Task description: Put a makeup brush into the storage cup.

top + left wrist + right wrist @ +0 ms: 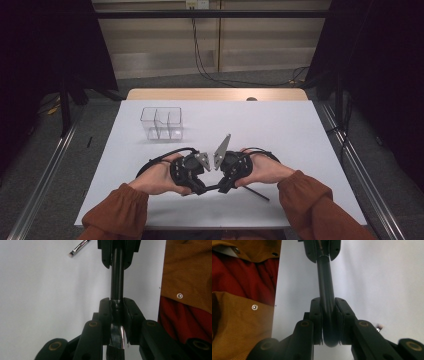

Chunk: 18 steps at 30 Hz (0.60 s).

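A black-handled brush (117, 282) is held level between the two grippers, just above the white table (280, 130). My left gripper (117, 303) is shut on its shiny metal collar, and dark bristles stick out below the jaws. My right gripper (328, 302) is shut on the rounded handle end (325, 277). In the high view both grippers meet near the table's front, the left gripper (199, 187) and the right gripper (223, 187) tip to tip with the brush (212, 188) between them.
A second, thinner brush (256, 193) lies on the table by the right hand, also visible as a brush tip (78, 246). A clear compartmented box (162, 123) stands at the back left. The person's brown sleeves (310, 200) rest at the front edge.
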### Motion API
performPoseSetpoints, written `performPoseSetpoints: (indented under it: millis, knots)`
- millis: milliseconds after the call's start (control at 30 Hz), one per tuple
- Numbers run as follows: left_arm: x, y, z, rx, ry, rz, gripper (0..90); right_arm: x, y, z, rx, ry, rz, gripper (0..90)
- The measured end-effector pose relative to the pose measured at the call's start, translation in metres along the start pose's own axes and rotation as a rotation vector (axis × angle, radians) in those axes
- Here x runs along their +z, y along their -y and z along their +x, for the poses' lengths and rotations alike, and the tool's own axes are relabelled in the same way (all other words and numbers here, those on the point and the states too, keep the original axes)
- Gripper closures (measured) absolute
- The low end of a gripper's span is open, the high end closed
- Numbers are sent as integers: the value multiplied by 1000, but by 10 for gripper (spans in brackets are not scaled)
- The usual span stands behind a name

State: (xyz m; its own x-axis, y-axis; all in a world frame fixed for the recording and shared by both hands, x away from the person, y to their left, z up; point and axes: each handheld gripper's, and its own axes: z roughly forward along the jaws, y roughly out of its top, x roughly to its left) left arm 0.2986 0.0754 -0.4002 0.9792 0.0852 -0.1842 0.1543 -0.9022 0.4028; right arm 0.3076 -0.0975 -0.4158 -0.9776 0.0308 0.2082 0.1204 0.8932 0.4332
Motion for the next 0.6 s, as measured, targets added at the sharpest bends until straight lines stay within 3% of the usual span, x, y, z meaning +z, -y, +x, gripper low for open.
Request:
performPoseSetpoints:
  millis: [333,500,600]
  knots:
    - [-4,3,3,-16,-12,-64,745,-3,4,-1,14,1,-29,796]
    - [-4,5,5,-19,-30,-86,654,-4,7,0,21,5,-27,796]
    - [-3,8,7,-36,-49,-105,547,-5,8,-1,26,7,-37,796]
